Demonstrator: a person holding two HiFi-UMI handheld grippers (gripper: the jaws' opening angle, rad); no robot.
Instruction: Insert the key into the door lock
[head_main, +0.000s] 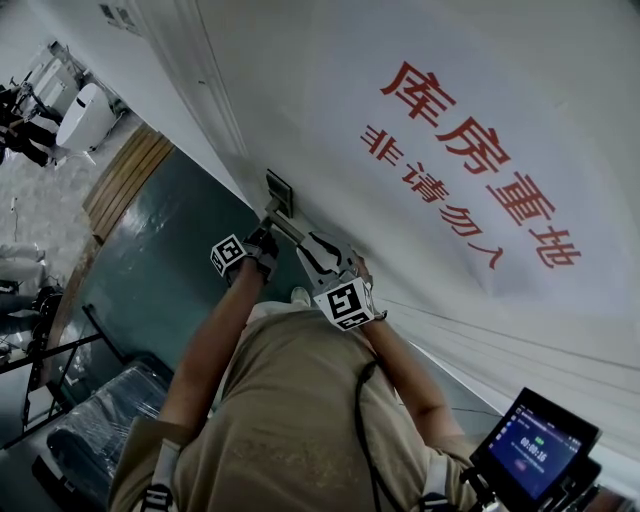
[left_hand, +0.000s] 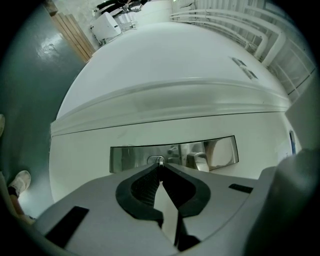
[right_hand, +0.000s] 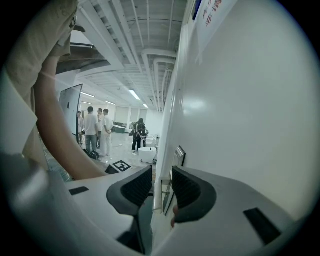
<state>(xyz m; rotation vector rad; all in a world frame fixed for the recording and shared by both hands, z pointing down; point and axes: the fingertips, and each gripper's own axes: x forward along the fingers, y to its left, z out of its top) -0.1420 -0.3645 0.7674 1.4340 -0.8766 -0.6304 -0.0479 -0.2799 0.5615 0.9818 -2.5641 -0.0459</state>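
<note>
A white door (head_main: 330, 120) with red characters carries a silver lock plate (left_hand: 130, 157), also seen in the head view (head_main: 279, 190). My left gripper (left_hand: 160, 168) is shut on a small metal key (left_hand: 159, 161), whose tip sits at the keyhole in the plate. In the head view the left gripper (head_main: 266, 228) points at the plate from below. The door handle (right_hand: 155, 195) lies in the gap between the jaws of my right gripper (right_hand: 161, 184), which stands open, with no pad seen pressing on it. The handle (left_hand: 200, 160) shows just right of the keyhole.
Several people (right_hand: 97, 127) stand in the bright hall beyond the door edge. A white machine (head_main: 85, 115) stands far left on the floor. A dark chair (head_main: 90, 420) is at lower left, and a tablet screen (head_main: 535, 445) at lower right.
</note>
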